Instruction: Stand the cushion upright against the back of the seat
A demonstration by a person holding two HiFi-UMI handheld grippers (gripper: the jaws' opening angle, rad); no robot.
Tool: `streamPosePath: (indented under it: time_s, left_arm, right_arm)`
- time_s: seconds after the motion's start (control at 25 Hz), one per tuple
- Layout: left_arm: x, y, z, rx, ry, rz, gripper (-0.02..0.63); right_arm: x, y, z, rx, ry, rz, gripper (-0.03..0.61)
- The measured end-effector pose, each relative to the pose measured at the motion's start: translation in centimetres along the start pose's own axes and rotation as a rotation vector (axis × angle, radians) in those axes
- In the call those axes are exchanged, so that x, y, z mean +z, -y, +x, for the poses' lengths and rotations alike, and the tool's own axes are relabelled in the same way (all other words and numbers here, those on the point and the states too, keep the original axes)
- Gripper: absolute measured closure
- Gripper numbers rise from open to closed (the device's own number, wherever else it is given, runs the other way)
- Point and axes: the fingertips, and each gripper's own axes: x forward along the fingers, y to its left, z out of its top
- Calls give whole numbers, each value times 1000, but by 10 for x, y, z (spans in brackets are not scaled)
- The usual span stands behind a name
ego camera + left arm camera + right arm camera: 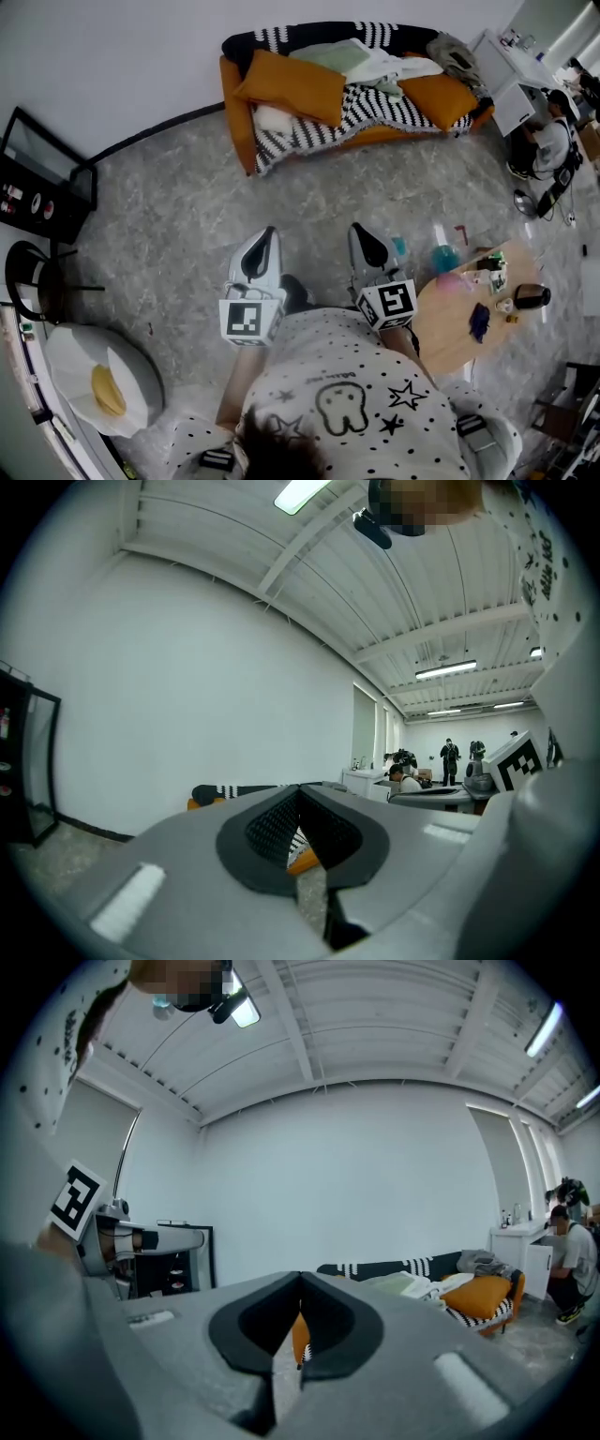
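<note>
Grey floor (187, 216), far sofa (281, 141). Held left gripper (269, 234) and right gripper (360, 230) near, both pressed together, empty. Touched no cushion (291, 86) yet; whole job remained.

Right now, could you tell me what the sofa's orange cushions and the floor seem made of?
Orange cushions: probably matte woven fabric over soft filling; they sag and show no shine. Floor: looks like stone or stone-pattern vinyl, grey and mottled; I cannot tell which.
</note>
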Motion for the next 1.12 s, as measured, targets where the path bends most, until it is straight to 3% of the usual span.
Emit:
streamPosePath:
  time_s: [0.32, 0.4, 0.68, 1.12]
  left_arm:
    - [-3, 3, 12, -9, 1, -3, 617]
    - [-3, -2, 17, -4, -2, -8, 617]
    - [-5, -23, 48, -21, -19, -12, 617]
    - [23, -70, 98, -49, -1, 16, 617]
  right_arm:
    - [-4, -2, 11, 71, -18, -17, 552]
    - [-6, 0, 16, 74, -34, -24, 578]
    - [-11, 20, 48, 28, -71, -11, 580]
    - [15, 24, 119, 12, -66, -17, 580]
